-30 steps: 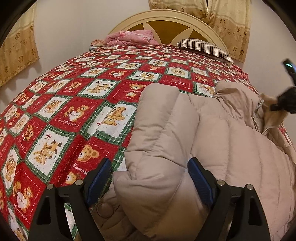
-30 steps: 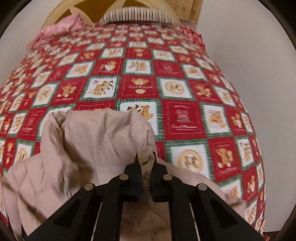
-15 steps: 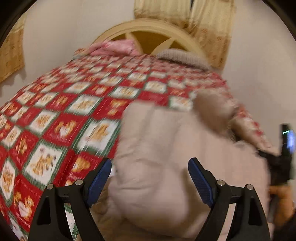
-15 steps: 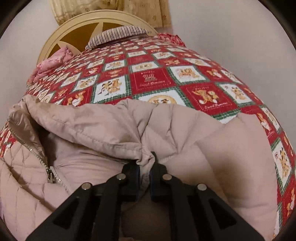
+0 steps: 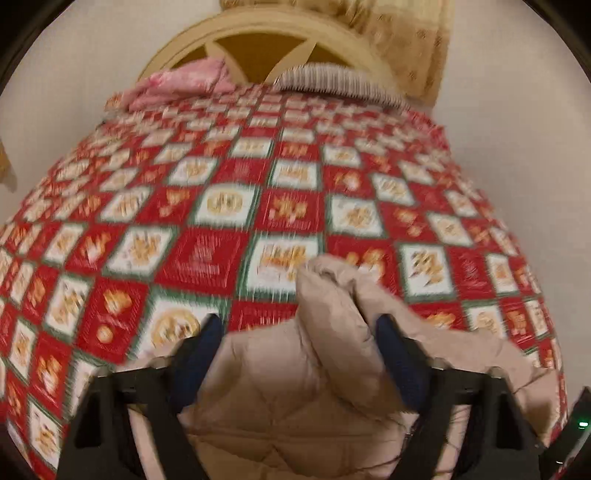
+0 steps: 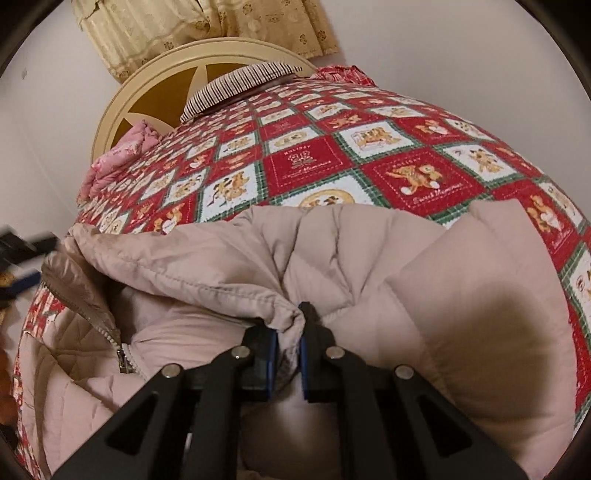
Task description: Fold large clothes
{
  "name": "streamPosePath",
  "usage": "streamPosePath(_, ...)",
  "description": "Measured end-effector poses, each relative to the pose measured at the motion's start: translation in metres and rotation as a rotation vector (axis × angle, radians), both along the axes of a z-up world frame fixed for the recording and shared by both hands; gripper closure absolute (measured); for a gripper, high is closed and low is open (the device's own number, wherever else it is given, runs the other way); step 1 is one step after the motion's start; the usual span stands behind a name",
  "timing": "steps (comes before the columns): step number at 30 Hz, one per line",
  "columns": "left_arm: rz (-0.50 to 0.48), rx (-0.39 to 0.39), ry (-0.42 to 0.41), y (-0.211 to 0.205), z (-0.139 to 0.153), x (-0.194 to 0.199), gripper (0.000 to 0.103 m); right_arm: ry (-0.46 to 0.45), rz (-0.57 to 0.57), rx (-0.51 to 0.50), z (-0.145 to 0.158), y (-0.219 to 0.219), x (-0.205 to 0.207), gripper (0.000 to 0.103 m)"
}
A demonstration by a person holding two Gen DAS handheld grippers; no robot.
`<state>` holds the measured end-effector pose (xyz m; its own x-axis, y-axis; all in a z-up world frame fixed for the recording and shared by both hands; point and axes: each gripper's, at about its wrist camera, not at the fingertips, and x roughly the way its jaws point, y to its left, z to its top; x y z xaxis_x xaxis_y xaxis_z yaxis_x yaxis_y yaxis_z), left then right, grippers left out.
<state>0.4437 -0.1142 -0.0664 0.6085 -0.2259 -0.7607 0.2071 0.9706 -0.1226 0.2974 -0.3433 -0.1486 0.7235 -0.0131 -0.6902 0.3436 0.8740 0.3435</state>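
Observation:
A beige puffy jacket (image 6: 369, 258) lies bunched on the near part of the bed, its zipper (image 6: 122, 354) and quilted lining open at the left. My right gripper (image 6: 291, 332) is shut on a pinched edge of the jacket. In the blurred left wrist view, a raised fold of the jacket (image 5: 325, 295) stands between the blue pads of my left gripper (image 5: 299, 343). Its jaws are closing, and I cannot see the pads pressing the fabric. A dark blur at the left edge of the right wrist view is the left gripper (image 6: 22, 258).
The bed carries a red, white and green bear-patterned bedspread (image 5: 221, 206). At its head are a striped pillow (image 6: 240, 85), a pink folded blanket (image 6: 118, 158) and a cream headboard (image 5: 266, 33). Curtains (image 5: 399, 37) hang behind. Walls flank both sides.
The left gripper has swung from over the jacket's body to its raised fold, and its jaws have narrowed. The right gripper came down with the jacket edge and stays shut on it.

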Motion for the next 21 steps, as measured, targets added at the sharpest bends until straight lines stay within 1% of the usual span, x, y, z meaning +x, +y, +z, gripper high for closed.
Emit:
streamPosePath(1, 0.005, -0.012, 0.053, 0.004, -0.012, -0.001, 0.077, -0.002, 0.0, 0.005, 0.0, -0.001, 0.0, 0.094)
streamPosePath(2, 0.016, -0.044, 0.107, 0.011, -0.022, -0.004, 0.09, -0.004, -0.001, 0.01, -0.001, -0.002, 0.0, 0.094)
streamPosePath(3, 0.04, -0.075, 0.135, 0.019, -0.028, -0.009, 0.09, -0.007, -0.003, 0.017, -0.001, -0.003, 0.0, 0.094)
streamPosePath(4, 0.066, -0.091, 0.131, 0.028, -0.029, -0.017, 0.091, -0.007, -0.004, 0.022, -0.001, -0.004, 0.0, 0.094)
streamPosePath(5, 0.088, -0.097, 0.111, 0.034, -0.029, -0.027, 0.093, -0.008, -0.005, 0.027, -0.002, -0.005, 0.0, 0.094)
streamPosePath(7, 0.132, -0.109, 0.066, 0.046, -0.033, -0.052, 0.093, -0.009, -0.006, 0.03, -0.002, -0.006, -0.001, 0.094)
streamPosePath(8, 0.161, -0.11, 0.062, 0.051, -0.039, -0.062, 0.093, -0.008, -0.007, 0.03, -0.002, -0.005, 0.0, 0.094)
streamPosePath(10, 0.188, -0.114, 0.087, 0.055, -0.059, -0.064, 0.093, -0.004, -0.005, 0.028, -0.002, -0.005, 0.001, 0.094)
streamPosePath(11, 0.185, -0.116, 0.056, 0.054, -0.065, -0.068, 0.093, -0.002, -0.004, 0.027, -0.002, -0.004, 0.001, 0.094)
streamPosePath(12, 0.184, -0.098, 0.023, 0.052, -0.067, -0.07, 0.093, 0.0, -0.003, 0.024, -0.002, -0.004, 0.001, 0.093)
streamPosePath(13, 0.181, -0.062, 0.007, 0.047, -0.067, -0.069, 0.093, 0.004, -0.002, 0.018, -0.002, -0.003, 0.001, 0.092)
streamPosePath(15, 0.177, -0.04, -0.002, 0.044, -0.065, -0.07, 0.093, 0.01, 0.002, 0.004, -0.001, -0.001, 0.003, 0.09)
streamPosePath(17, 0.155, -0.102, 0.013, 0.052, -0.057, -0.072, 0.093, 0.012, 0.002, -0.004, -0.001, -0.001, 0.003, 0.09)
streamPosePath(19, 0.13, -0.235, 0.02, 0.068, -0.041, -0.074, 0.093, 0.012, 0.002, -0.005, -0.001, -0.001, 0.003, 0.09)
streamPosePath(20, 0.129, -0.296, 0.003, 0.076, -0.032, -0.075, 0.09, 0.012, 0.002, -0.005, -0.001, -0.001, 0.003, 0.09)
streamPosePath(21, 0.131, -0.354, -0.026, 0.082, -0.022, -0.073, 0.085, 0.012, 0.002, -0.005, -0.001, -0.001, 0.003, 0.09)
